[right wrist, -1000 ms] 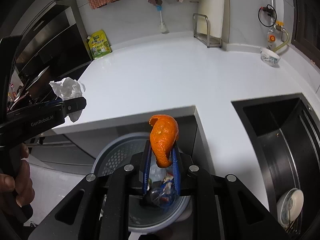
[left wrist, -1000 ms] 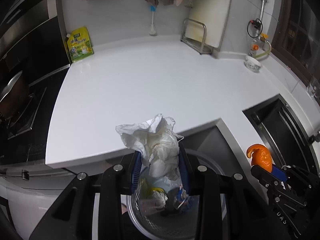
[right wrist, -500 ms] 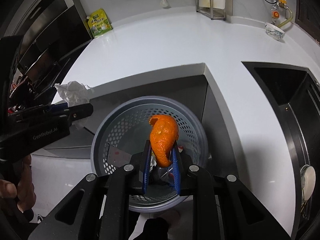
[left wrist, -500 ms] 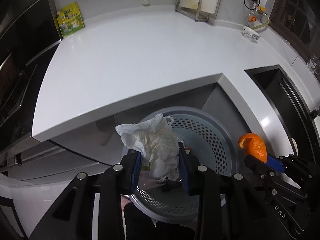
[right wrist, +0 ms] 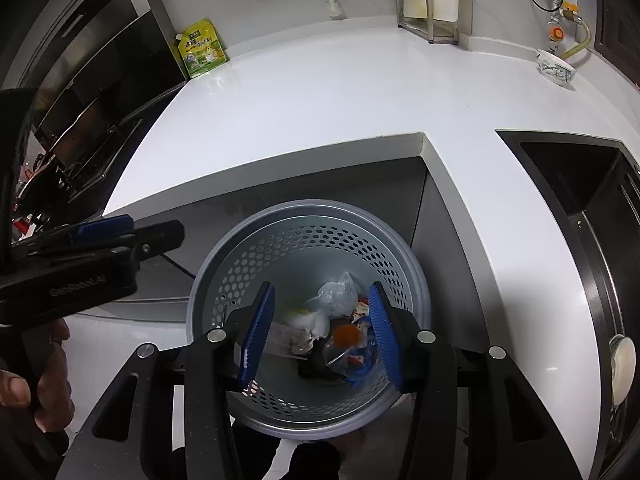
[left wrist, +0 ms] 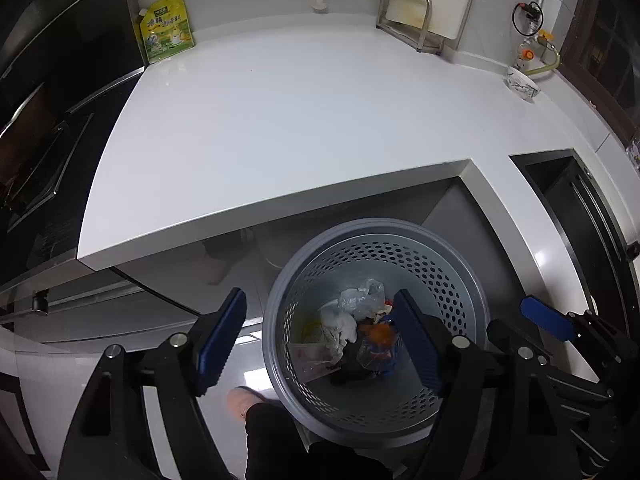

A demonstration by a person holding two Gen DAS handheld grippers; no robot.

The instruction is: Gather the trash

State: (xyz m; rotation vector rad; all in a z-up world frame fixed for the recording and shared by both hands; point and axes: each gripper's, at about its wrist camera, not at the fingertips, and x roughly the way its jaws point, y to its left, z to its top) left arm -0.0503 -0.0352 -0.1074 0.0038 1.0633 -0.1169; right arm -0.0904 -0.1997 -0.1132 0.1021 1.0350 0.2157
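Observation:
A grey perforated trash bin stands on the floor under the white counter's edge. My left gripper hangs over its left rim with its jaws opening and nothing between them. My right gripper hangs over the bin's mouth, also opening, with nothing between its jaws. In the bottom of the bin lie a crumpled white tissue, an orange peel, a clear plastic bag and other wrappers. Each gripper shows at the edge of the other's view: the right gripper, and the left gripper held by a hand.
The white counter wraps around the bin's nook. A yellow-green pouch leans at the back left beside a dark stove. A black sink is at the right; a small bowl and a board rack stand at the back. A slippered foot is beside the bin.
Both grippers sank toward the bin and opened. The white tissue left the left gripper and the orange peel left the right one; both now lie in the bin.

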